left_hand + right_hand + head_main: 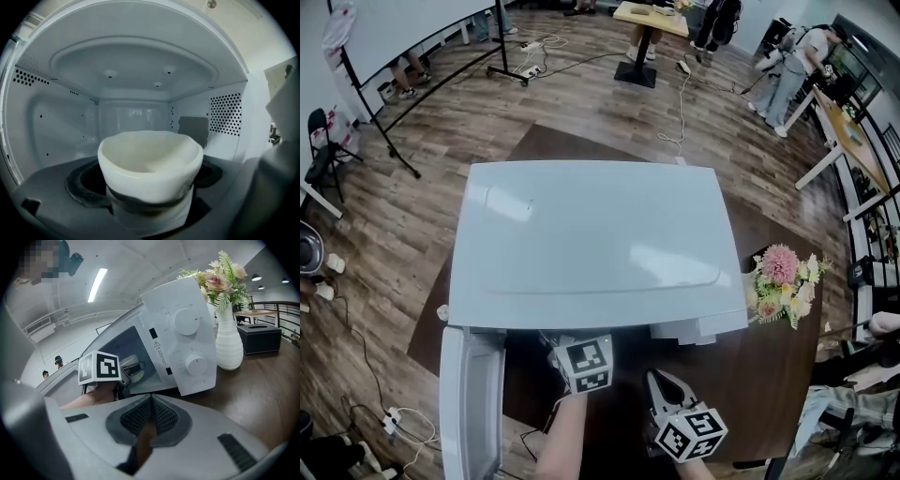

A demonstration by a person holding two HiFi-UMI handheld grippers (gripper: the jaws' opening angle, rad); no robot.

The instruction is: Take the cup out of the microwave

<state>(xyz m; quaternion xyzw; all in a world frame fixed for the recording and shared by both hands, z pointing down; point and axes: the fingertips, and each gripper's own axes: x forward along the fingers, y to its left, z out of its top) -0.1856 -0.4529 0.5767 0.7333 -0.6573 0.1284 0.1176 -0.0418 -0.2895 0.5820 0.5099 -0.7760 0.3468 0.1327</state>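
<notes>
A white cup [150, 161] sits low inside the open white microwave [591, 234], over the dark ring on its floor. My left gripper [148, 190] reaches into the cavity and is shut on the cup, whose rim is squeezed out of round. From above only that gripper's marker cube [584, 364] shows at the oven's mouth. My right gripper [662, 382] hangs outside, in front of the control panel [185, 343], shut with nothing between its pads [159, 416].
The microwave door [469, 403] stands open at the front left. A white vase of flowers [783, 286] stands on the dark wooden table [750, 375] right of the oven. Cables, desks and people are on the floor beyond.
</notes>
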